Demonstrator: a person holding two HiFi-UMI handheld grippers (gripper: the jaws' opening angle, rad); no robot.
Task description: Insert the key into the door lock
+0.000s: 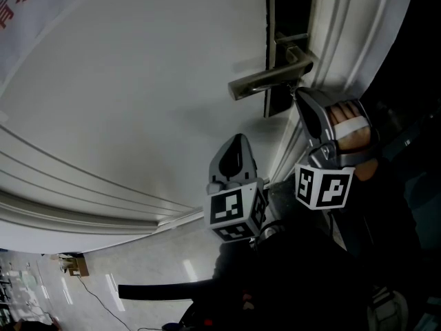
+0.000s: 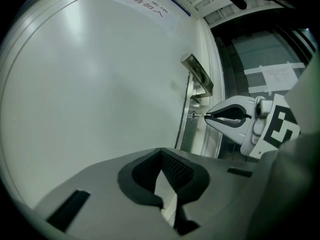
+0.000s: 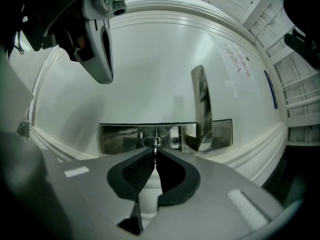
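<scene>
Head view: the right gripper (image 1: pixel 299 94) meets the lock plate (image 1: pixel 289 9) at the door's (image 1: pixel 138 102) edge, below the handle (image 1: pixel 265 80). Left gripper view: the left gripper (image 2: pixel 161 153) is closed and empty. Right gripper view: the jaws pinch the key (image 3: pixel 155 153), its tip at the keyhole (image 3: pixel 156 142). Insertion looks to be in hand, and it calls for a straight push.

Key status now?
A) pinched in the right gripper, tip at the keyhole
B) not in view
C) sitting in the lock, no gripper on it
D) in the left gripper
A: in the right gripper view, the right gripper is shut on the key, whose tip meets the keyhole in the metal lock plate.
</scene>
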